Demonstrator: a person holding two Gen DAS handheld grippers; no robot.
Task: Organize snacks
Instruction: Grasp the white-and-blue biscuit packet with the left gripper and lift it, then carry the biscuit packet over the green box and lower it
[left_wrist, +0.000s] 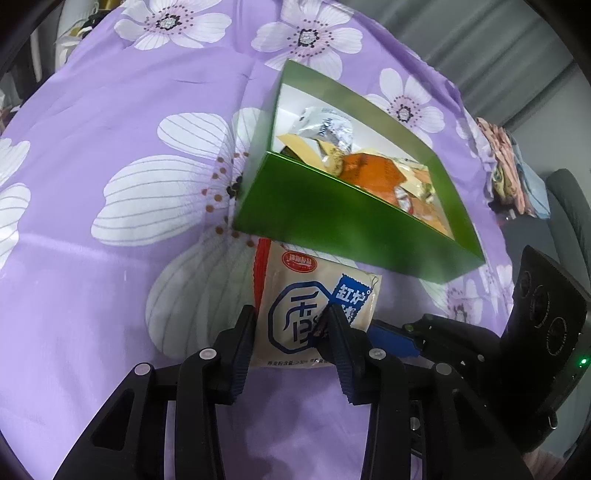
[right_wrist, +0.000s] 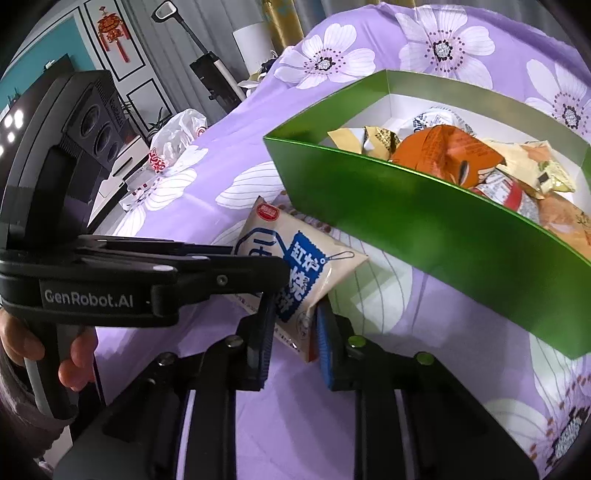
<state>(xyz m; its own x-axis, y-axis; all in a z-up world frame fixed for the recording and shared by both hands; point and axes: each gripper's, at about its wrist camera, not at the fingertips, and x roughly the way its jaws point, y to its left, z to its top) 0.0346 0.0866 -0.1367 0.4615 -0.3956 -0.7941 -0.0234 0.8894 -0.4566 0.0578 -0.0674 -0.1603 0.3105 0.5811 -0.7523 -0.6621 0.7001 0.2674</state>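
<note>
Purple flowered cloth (left_wrist: 110, 122) covered the whole surface, with a green cardboard box (left_wrist: 332, 221) full of mixed snack wrappers sitting on it. A cream plastic snack packet with blue lettering (left_wrist: 314, 295) lay just in front of the box's near wall. The left gripper (left_wrist: 291, 317) had its jaws closed in on that packet's lower end. The right gripper (right_wrist: 295, 314) pinched the packet's corner too, jaws only narrowly apart around it.
</note>
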